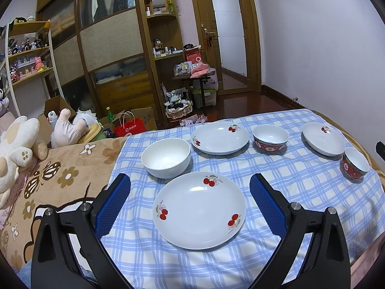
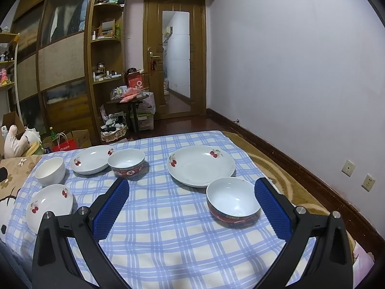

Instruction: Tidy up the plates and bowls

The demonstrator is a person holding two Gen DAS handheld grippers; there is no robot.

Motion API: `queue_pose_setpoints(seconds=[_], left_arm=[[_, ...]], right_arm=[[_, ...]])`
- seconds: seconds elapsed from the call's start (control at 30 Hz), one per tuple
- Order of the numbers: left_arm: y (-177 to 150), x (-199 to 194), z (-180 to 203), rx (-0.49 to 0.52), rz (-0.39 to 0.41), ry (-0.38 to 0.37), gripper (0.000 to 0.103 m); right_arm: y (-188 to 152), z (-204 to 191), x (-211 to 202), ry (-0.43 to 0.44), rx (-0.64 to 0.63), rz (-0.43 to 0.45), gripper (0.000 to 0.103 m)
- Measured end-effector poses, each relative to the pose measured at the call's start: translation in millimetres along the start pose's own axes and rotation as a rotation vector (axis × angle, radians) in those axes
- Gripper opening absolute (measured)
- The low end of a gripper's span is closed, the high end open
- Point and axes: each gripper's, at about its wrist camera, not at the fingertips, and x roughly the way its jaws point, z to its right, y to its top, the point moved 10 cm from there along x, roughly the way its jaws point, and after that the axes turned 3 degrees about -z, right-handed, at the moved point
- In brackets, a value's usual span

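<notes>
Left claw (image 1: 190, 187): yours gapes wide over the near plate (image 1: 199, 210), gripping nothing.
Right claw (image 2: 192, 192): wide too, empty; the near red bowl (image 2: 233, 201) sits just inside its right finger.
Bed: checked cloth (image 2: 168, 228) carries three cherry plates, a white bowl (image 1: 166, 157) and two red bowls, all apart, none stacked.

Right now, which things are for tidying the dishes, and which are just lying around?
For the job: three cherry plates, white bowl, two red bowls.

Just lying about: plush toys, red bag, green bottle.
</notes>
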Motion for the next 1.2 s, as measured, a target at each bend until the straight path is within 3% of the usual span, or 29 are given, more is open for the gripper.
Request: queue_pose_setpoints(seconds=[0.6,0.83,1.2], left_arm=[[-4,-1,-9,-0.014,-0.019,0.004,0.098],[4,3,-7,0.012,-0.026,0.008,0.098],[1,47,-33,-0.099,-0.220,-0.023,0.098]], right_arm=[[-3,-5,1,0.018,-0.015,-0.015,0.103],[-7,-15,14,0.048,-0.048,-0.074,0.103],[3,-71,19,0.083,-0.229,-0.070,0.103]])
